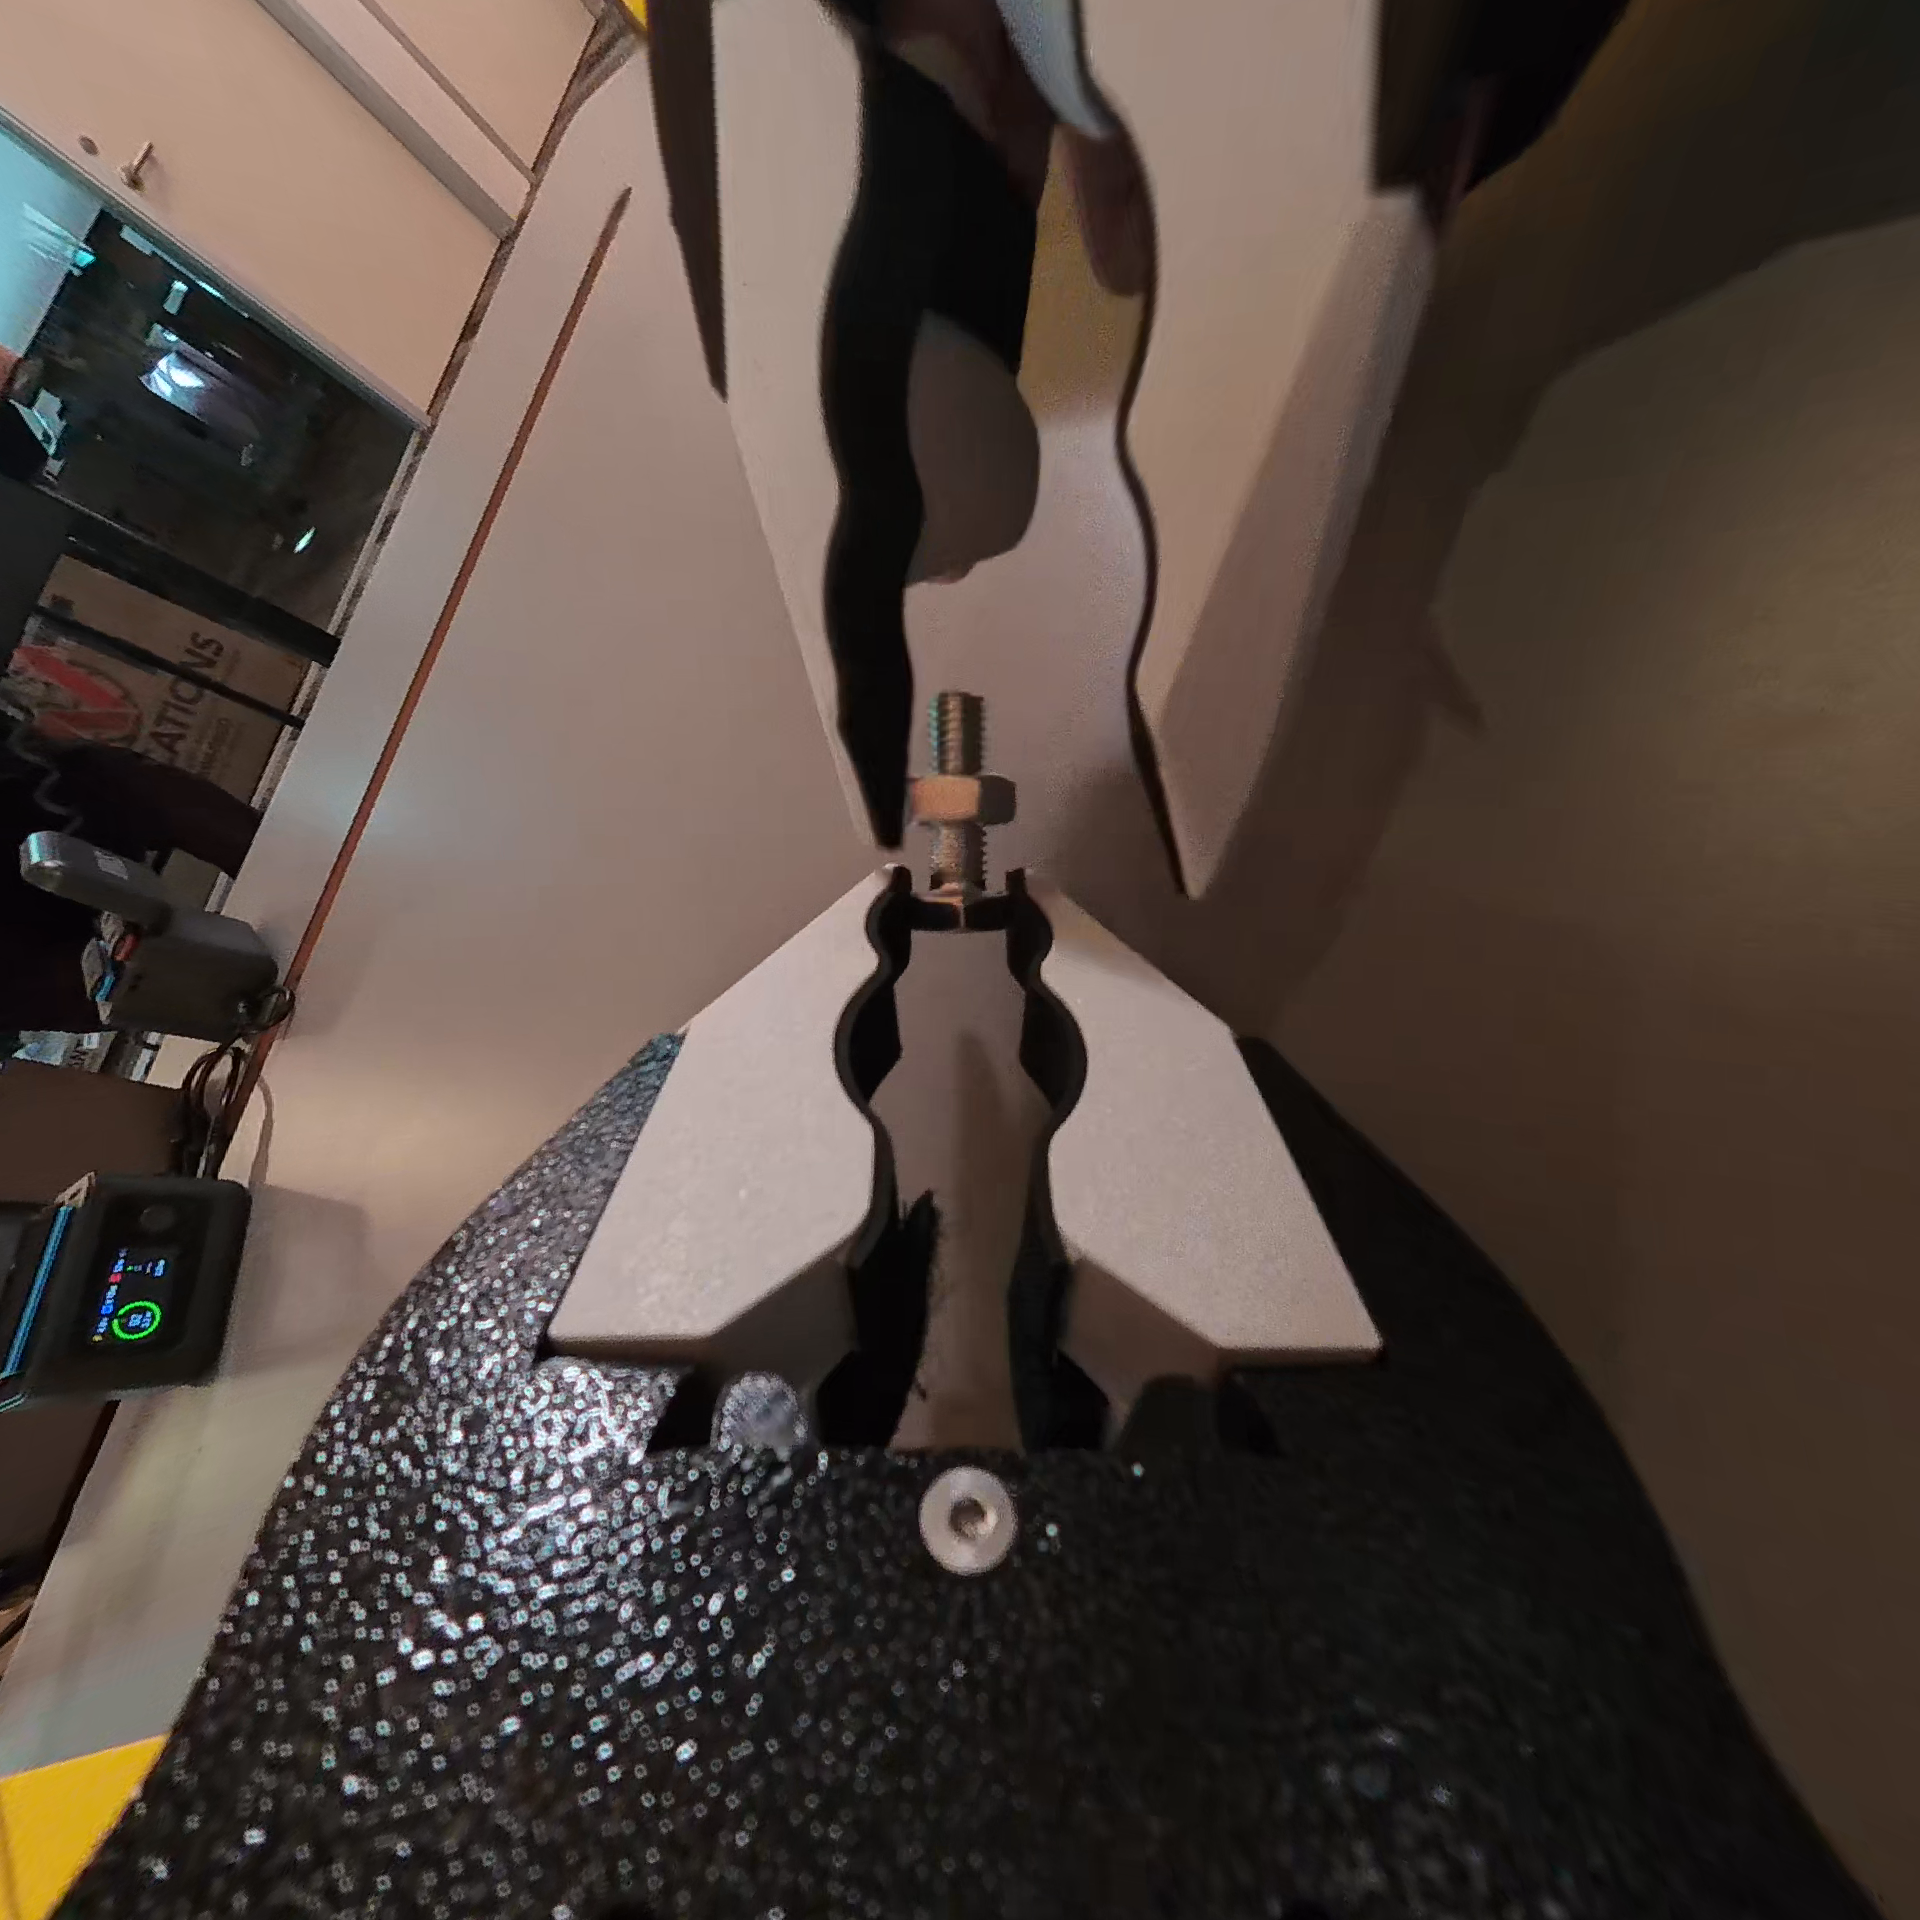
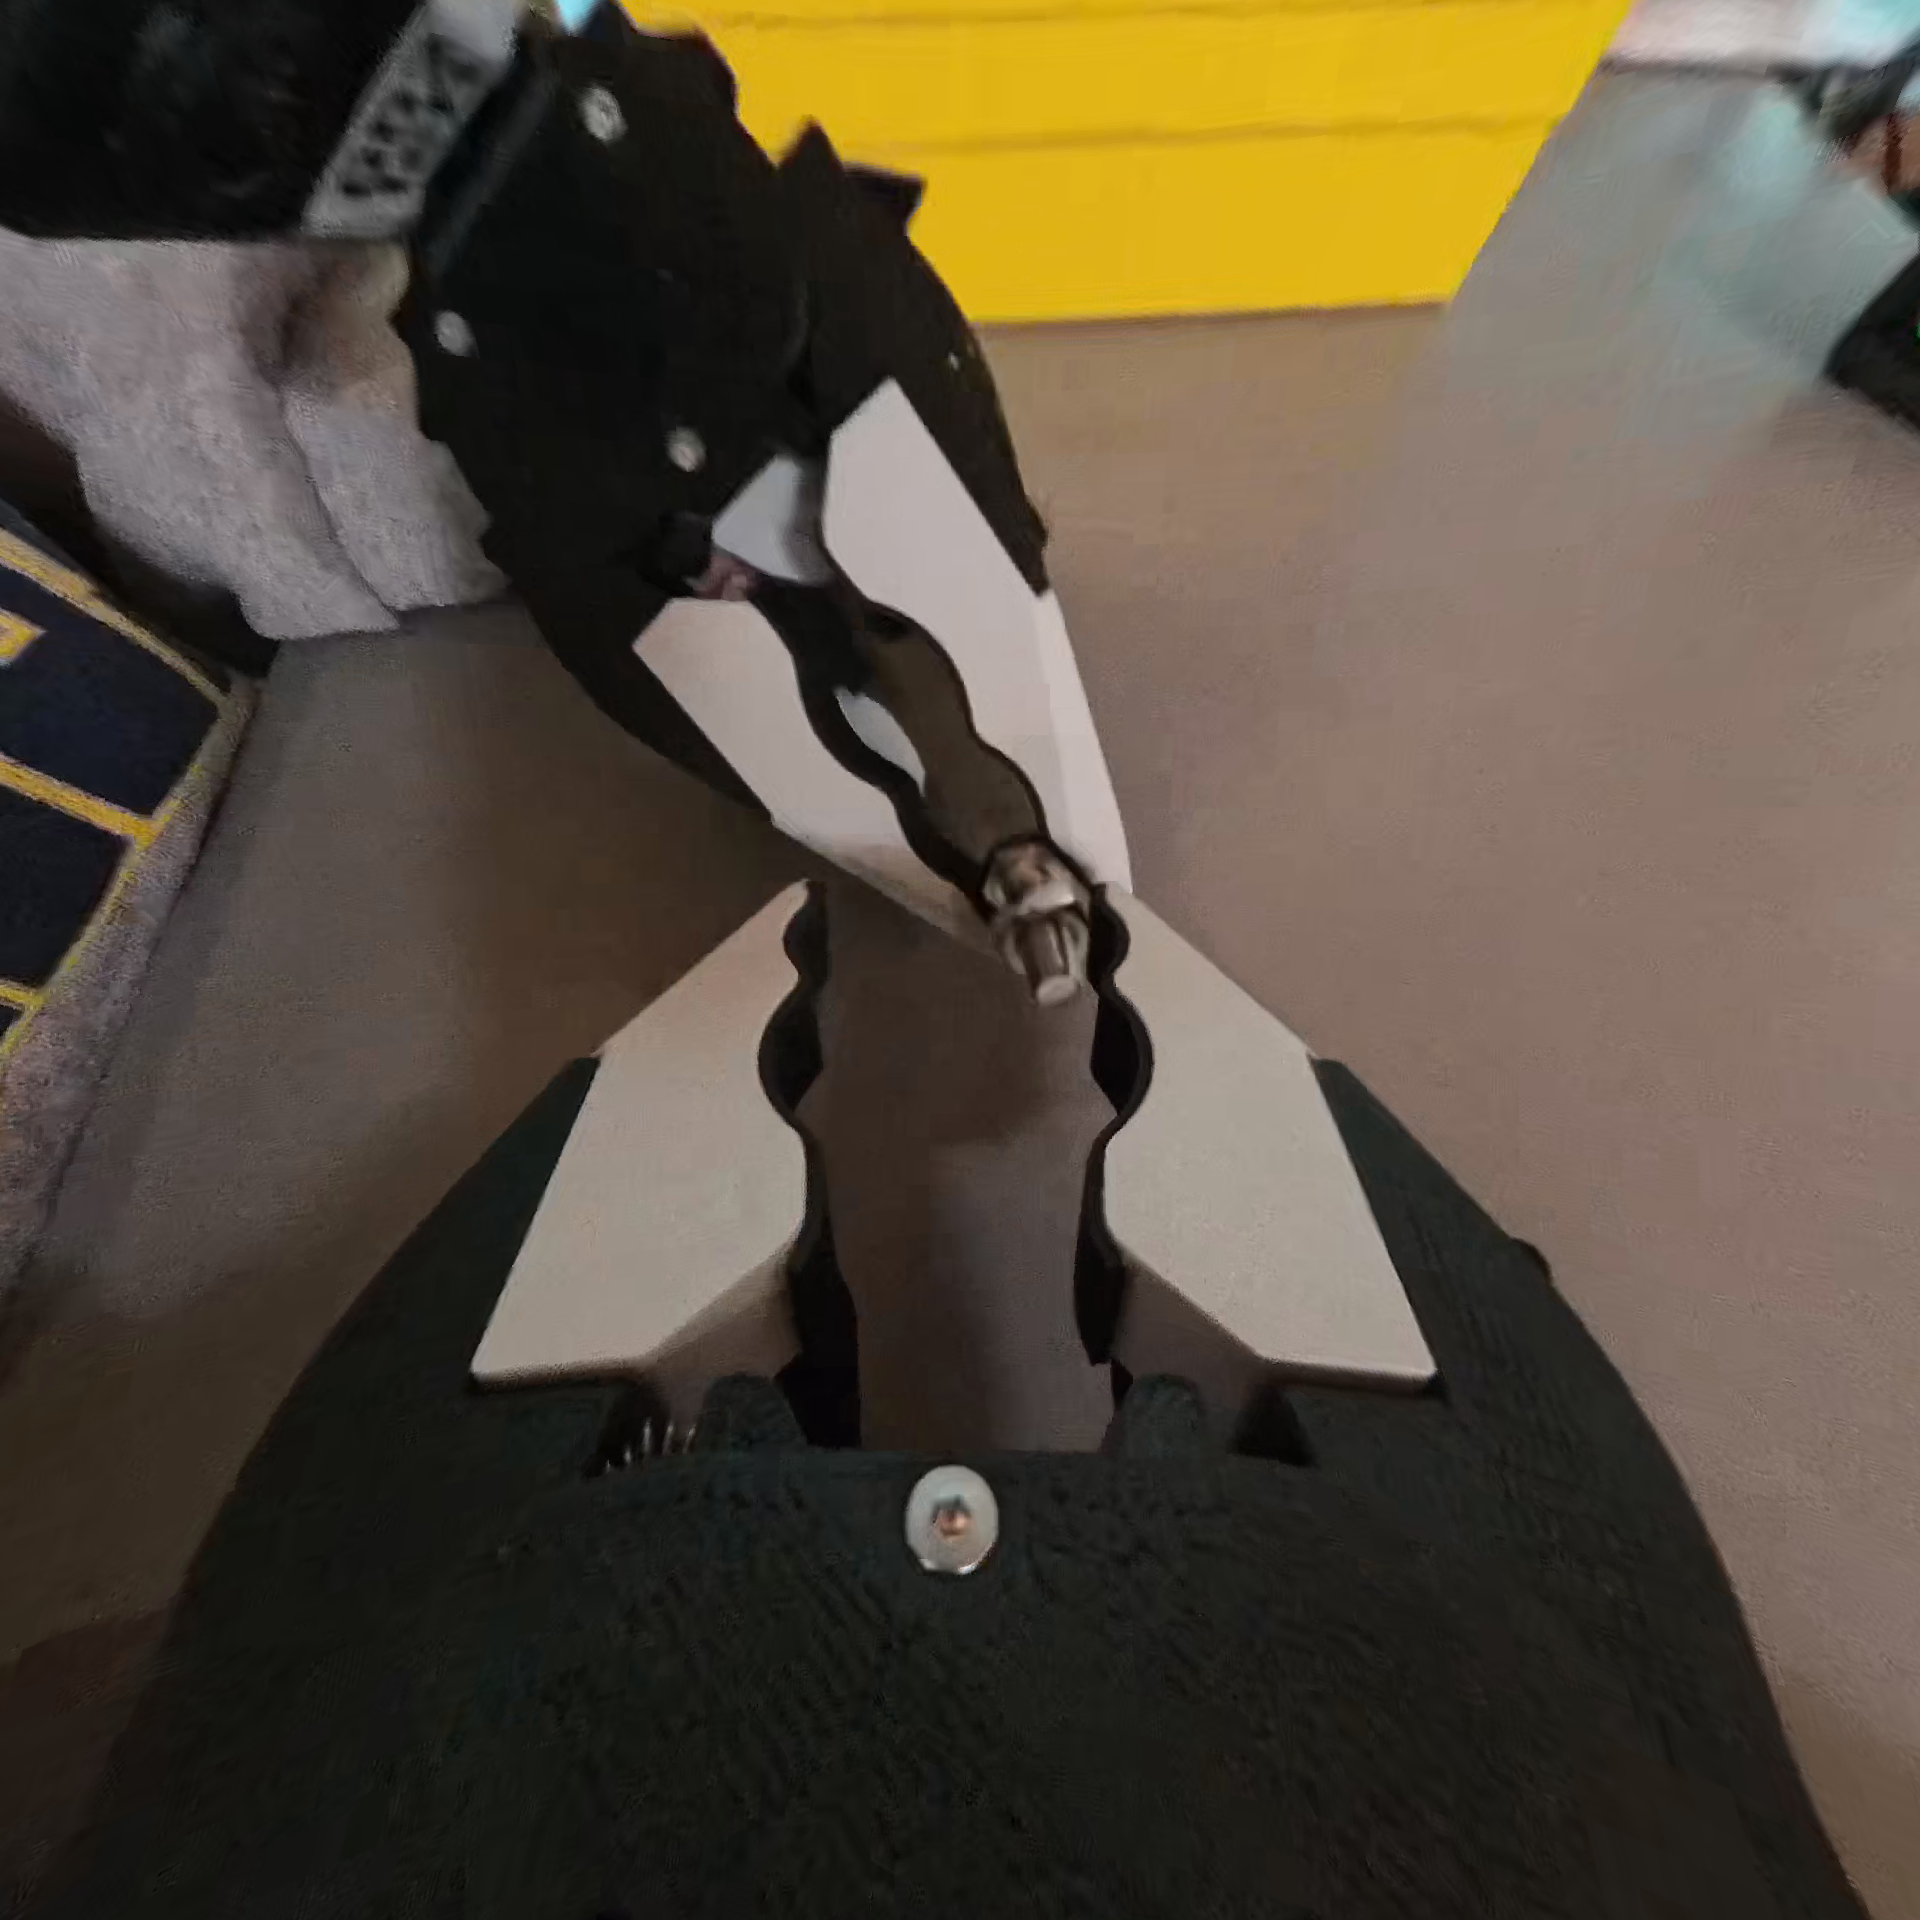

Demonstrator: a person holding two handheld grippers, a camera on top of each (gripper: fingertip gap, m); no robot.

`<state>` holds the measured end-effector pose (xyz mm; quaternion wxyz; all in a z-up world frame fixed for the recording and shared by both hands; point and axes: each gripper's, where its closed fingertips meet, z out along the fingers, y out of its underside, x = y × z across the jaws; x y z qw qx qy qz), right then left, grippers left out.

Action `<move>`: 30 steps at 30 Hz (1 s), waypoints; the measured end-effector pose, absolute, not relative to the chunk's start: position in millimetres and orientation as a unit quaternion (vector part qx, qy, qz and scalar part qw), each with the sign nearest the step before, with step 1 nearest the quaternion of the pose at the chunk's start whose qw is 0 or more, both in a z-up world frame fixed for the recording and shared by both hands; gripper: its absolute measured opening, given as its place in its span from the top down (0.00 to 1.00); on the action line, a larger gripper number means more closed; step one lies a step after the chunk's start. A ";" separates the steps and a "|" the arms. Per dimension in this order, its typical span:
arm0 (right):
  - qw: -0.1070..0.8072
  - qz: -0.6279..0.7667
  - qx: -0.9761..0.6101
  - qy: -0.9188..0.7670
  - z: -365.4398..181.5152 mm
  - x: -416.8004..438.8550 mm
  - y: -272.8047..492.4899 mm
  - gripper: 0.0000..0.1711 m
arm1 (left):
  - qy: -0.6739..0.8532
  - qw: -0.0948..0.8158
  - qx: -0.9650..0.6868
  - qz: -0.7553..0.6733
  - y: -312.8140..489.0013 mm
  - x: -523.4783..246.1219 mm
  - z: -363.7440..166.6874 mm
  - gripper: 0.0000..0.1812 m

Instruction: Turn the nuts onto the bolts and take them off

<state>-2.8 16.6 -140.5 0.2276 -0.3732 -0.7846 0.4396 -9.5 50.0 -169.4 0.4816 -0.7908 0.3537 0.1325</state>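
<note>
While the left gripper (image 1: 958, 906) clamped the bolt (image 1: 956, 800) by its head above the desk (image 1: 623, 727), threaded end pointing away, the nut (image 1: 961, 802) sat midway along the thread. Beyond, the right gripper (image 1: 1023, 857) stood released, one tip beside the nut. Lettering showed on a cardboard box (image 1: 177, 686) past the desk's left edge.
</note>
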 end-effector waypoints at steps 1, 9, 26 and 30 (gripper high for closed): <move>0.237 0.467 -0.334 -0.783 -128.8 -0.3 3.8 0.77 | 0.351 0.482 -0.792 0.130 50.2 -9.8 -169.3 0.91; 0.200 0.413 -0.443 -0.770 -158.1 1.7 44.9 0.75 | 0.344 0.487 -0.794 0.118 50.2 -10.0 -169.2 0.91; 0.227 0.508 -0.346 -0.756 -123.2 -2.1 5.9 0.77 | 0.344 0.488 -0.794 0.116 50.3 -10.3 -169.4 0.91; 0.240 0.553 -0.350 -0.717 -101.3 -1.4 12.6 0.80 | 0.339 0.490 -0.795 0.112 50.5 -10.8 -169.2 0.91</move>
